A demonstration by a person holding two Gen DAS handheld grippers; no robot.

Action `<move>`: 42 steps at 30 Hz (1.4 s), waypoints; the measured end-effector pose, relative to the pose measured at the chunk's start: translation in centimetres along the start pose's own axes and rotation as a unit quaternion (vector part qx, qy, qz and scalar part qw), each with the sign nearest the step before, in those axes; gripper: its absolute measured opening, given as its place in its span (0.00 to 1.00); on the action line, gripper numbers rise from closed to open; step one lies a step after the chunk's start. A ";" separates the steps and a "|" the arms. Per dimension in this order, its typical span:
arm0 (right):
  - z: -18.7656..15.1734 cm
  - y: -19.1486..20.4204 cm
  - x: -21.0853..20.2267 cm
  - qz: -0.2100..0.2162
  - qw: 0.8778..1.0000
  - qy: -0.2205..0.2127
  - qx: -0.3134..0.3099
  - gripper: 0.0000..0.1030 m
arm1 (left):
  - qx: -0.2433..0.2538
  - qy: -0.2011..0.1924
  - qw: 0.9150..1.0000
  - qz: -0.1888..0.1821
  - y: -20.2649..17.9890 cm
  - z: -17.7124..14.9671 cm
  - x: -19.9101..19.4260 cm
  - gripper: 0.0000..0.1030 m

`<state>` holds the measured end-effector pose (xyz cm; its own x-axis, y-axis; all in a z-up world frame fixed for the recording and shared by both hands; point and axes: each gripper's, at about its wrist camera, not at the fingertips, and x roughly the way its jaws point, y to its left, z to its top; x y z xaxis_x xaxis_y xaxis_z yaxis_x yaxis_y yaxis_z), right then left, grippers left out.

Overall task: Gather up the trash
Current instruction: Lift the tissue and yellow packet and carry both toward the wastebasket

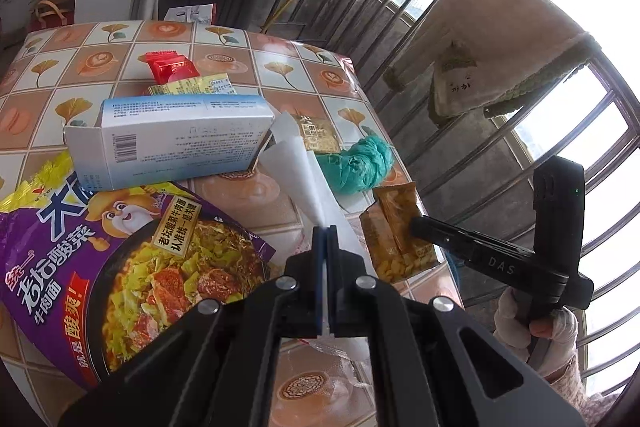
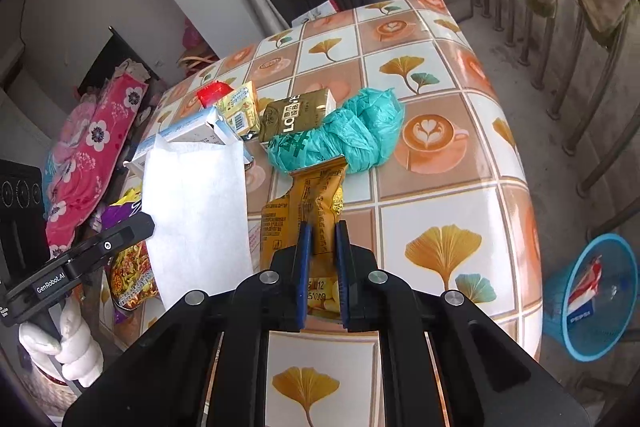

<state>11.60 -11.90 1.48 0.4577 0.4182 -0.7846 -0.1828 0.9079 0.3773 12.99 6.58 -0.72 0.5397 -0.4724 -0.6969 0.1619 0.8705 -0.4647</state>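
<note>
Glossy plastic tablecloth point(image 2: 440, 163), matt white paper sheet point(image 2: 196, 203), crinkled teal plastic bag point(image 2: 352, 135), shiny foil wrapper point(image 2: 316, 199)

Carton point(image 1: 172, 143) on surface point(image 2: 440, 187), lying across noodle bag point(image 1: 120, 259) top edge. Two small packets point(image 1: 180, 75) behind carton. Crumpled bag point(image 2: 352, 135) right of carton, small box point(image 2: 296, 115) between them. Snack wrapper point(image 2: 316, 211) just before crumpled bag. Basket point(image 2: 592, 299) on floor, right of surface.
</note>
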 end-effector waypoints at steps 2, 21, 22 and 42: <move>0.0 -0.1 -0.6 -0.003 1.000 -0.006 0.001 0.10 | 0.005 -0.005 1.000 -0.004 -0.4 0.1 -0.4 0.01; 0.3 -6.9 -11.1 -0.072 0.994 -0.070 0.043 0.09 | 0.101 0.001 0.989 -0.112 -11.0 3.2 0.7 0.01; 0.2 -7.9 -11.8 -0.081 0.993 -0.073 0.052 0.09 | 0.112 0.006 0.986 -0.120 -12.2 3.4 1.2 0.01; -9.9 -30.8 -15.5 -0.217 0.924 -0.054 0.310 0.09 | 0.270 0.218 0.915 -0.204 -35.8 -2.5 23.1 0.01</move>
<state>1.57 -46.04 -2.86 0.4616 -0.0163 -0.8869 0.5560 0.7844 0.2750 17.60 -35.84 -1.57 -0.0194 -0.6811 -0.7320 0.7242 0.4952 -0.4800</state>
